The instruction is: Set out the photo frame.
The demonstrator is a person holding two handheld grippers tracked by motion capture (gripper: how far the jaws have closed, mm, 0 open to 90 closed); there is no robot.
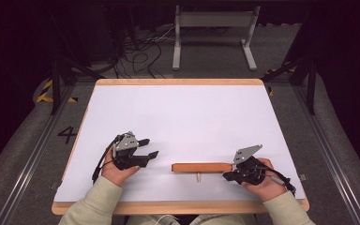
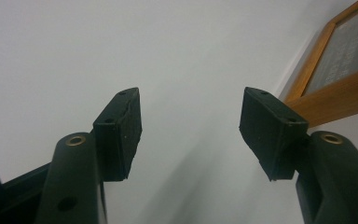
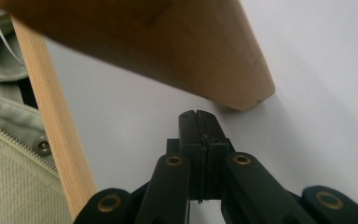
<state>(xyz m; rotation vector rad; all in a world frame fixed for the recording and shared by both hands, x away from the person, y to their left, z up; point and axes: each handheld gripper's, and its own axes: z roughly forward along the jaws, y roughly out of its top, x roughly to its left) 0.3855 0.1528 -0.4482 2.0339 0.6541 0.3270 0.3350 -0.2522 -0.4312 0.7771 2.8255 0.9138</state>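
Plainly, the wooden block point(image 1: 201, 167) lies lengthwise across the table point(image 1: 178, 108) between the hands, its right end just beside the right gripper point(image 1: 230, 175), jaws closed on nothing, while the left gripper point(image 1: 149, 147) gapes empty, farther off.

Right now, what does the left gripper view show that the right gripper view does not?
Left gripper view alone: the left tool with its jaws wide apart and nothing between them, and the table's far wooden corner.

Right gripper view alone: the right tool with its jaws pressed together, just short of the wooden block; also the table's near wooden edge and a zipped jacket.

Both: the white table surface.
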